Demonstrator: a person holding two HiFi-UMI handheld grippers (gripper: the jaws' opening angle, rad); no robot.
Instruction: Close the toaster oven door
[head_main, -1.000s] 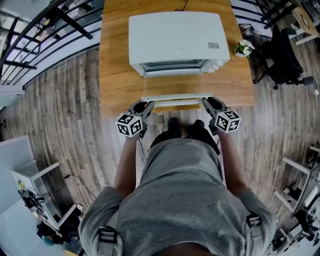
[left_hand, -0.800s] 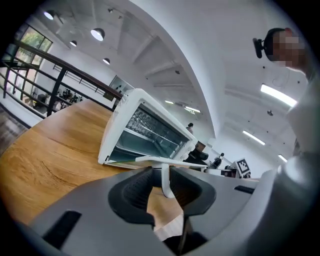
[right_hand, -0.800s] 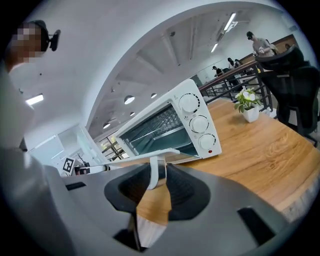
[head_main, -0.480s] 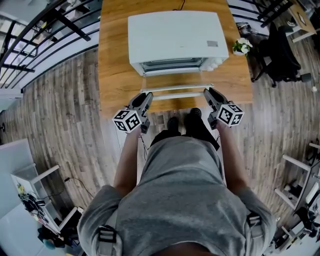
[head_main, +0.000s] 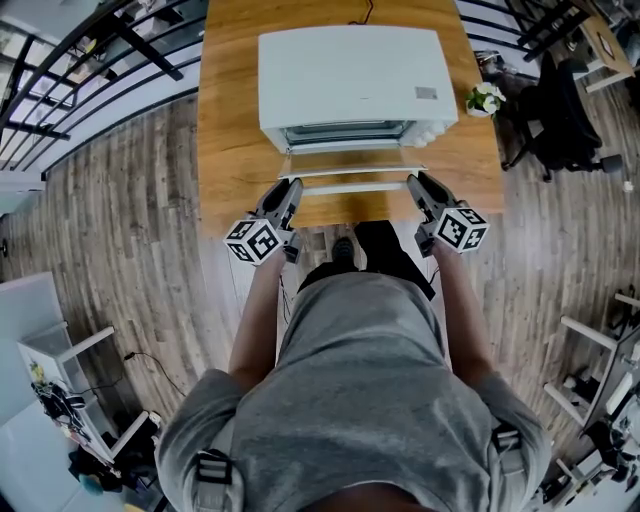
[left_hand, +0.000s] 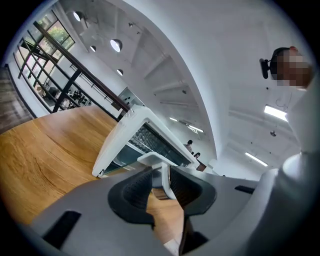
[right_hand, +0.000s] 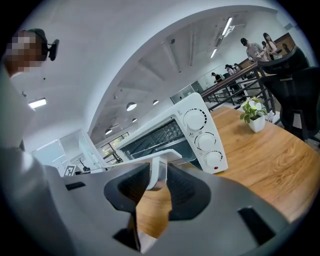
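Left gripper (head_main: 291, 187): jaws partly closed, pinching the handle's (head_main: 352, 188) left end.
Right gripper (head_main: 412, 181): likewise, on its right end.
Door (head_main: 350, 171): tilted half up, in front of the oven (head_main: 350, 75), not shut.
Risk: uneven lifting could slip the handle free, dropping the door.

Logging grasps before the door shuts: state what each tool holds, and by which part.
Both hold the door handle: left tool clamps its left end, right tool clamps its right end.
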